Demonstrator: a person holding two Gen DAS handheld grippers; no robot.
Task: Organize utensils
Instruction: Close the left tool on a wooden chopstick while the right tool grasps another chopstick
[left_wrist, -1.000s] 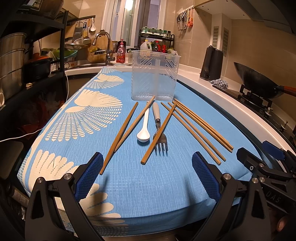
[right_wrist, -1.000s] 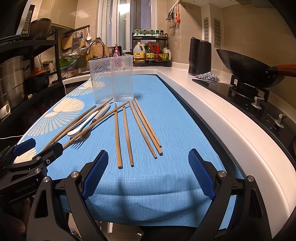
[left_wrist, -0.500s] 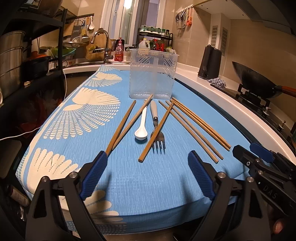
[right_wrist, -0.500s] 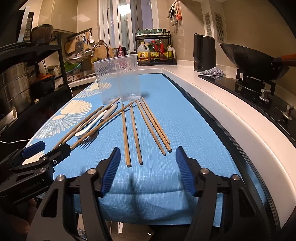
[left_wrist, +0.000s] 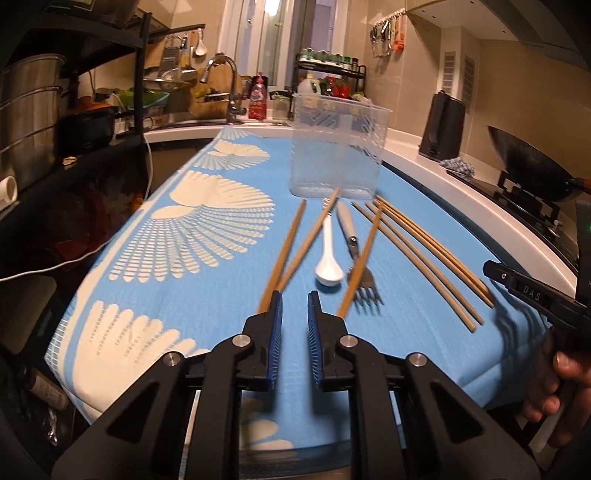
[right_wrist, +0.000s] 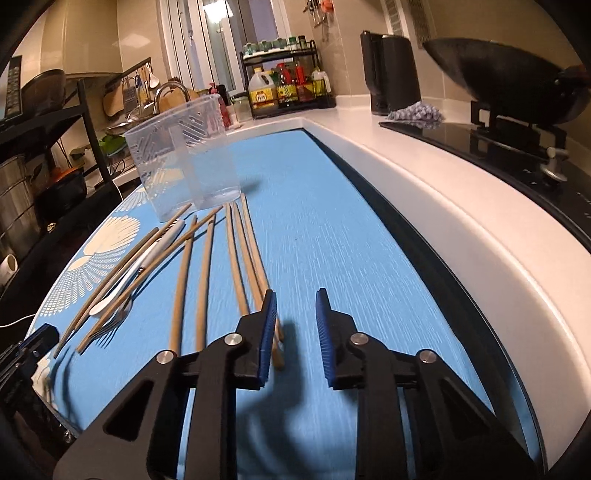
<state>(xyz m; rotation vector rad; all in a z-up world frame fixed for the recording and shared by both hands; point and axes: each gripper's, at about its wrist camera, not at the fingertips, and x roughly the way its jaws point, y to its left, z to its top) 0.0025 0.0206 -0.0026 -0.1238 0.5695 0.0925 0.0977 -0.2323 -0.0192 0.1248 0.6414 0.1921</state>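
change: both tools were spread wide a second ago; now both are squeezed to a narrow gap with nothing in them
left gripper (left_wrist: 294, 295): narrow slot, empty, low over the cloth on the near side of the container, nose at the near ends of the two leftmost chopsticks
right gripper (right_wrist: 296, 293): narrow gap, a bit wider than the left one, empty; its left finger sits at the near ends of the right-hand bundle, contact unclear
meaning: looks like a squeeze test or pre-closing for a thin stick; no pick made, sorting not started
container (left_wrist: 338, 147): clear plastic, upright, divider down the middle, nothing inside
chopsticks (left_wrist: 290, 236): eight by my count, all flat on the cloth just in front of the container, far tips nearly touching its base; two crossed at left, one lying over the fork, five to the right; the right bundle is tight, so I could be off by one
spoon (left_wrist: 328, 271): one, white, in front of the container, bowl toward the camera, between the crossed pair and the fork
fork (left_wrist: 365, 293): one, in front of the container, tines toward the camera, a chopstick across it
cloth (left_wrist: 424, 332): one, blue with white fan print, under everything
progress: zero of ten utensils in the container
next (guess): reopen slightly, pinch one chopstick end, and stand it in a compartment
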